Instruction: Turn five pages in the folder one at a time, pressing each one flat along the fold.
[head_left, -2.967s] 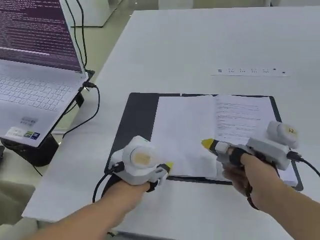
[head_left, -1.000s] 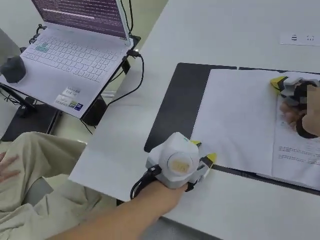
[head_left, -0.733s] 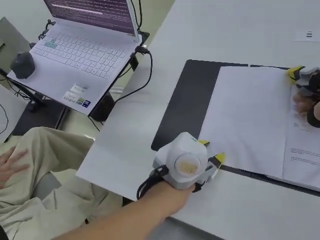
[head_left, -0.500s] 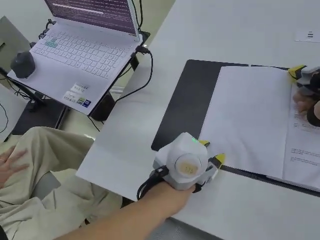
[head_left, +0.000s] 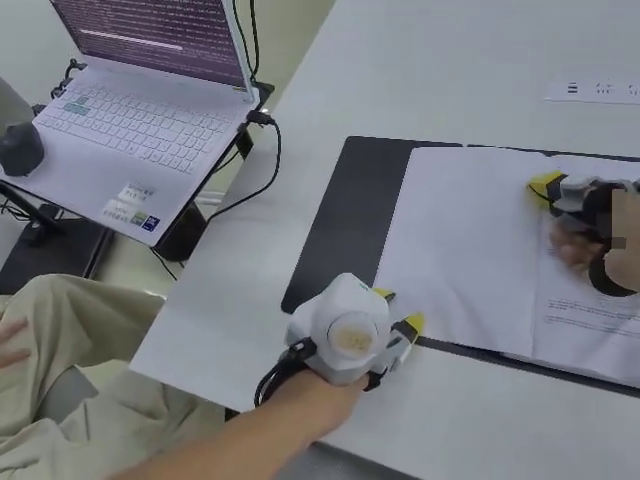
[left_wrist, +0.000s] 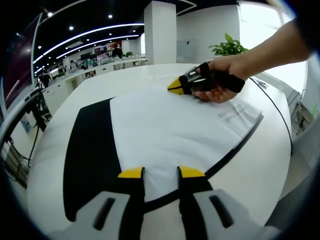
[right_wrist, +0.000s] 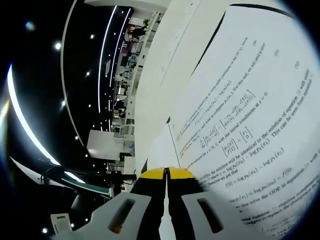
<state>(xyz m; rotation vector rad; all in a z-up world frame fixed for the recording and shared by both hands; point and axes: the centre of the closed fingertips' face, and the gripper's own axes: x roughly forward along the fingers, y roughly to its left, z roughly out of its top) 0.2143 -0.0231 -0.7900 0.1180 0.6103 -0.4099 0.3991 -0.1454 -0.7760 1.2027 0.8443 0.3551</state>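
Observation:
The black folder (head_left: 340, 215) lies open on the white table. A blank white page (head_left: 460, 240) lies flat on its left half and a printed page (head_left: 590, 315) on its right. My right gripper (head_left: 545, 185) is shut, and its yellow tip rests on the paper at the fold, near the folder's far edge. In the right gripper view the shut gripper (right_wrist: 165, 173) touches the printed page (right_wrist: 250, 120). My left gripper (head_left: 398, 308) stands open at the folder's front edge, over the blank page's near corner. In the left gripper view my left gripper (left_wrist: 161, 172) holds nothing.
An open laptop (head_left: 140, 110) stands on a raised stand at the left, with a cable (head_left: 240, 190) running off the table edge. A dark mouse (head_left: 18, 148) sits beside it. A person's beige-trousered leg (head_left: 70, 350) is below the table's near left corner.
Since 3 s ago the right gripper went from the near end of the fold to its far end; in the last half second it slid a little back toward me. The left gripper stayed put.

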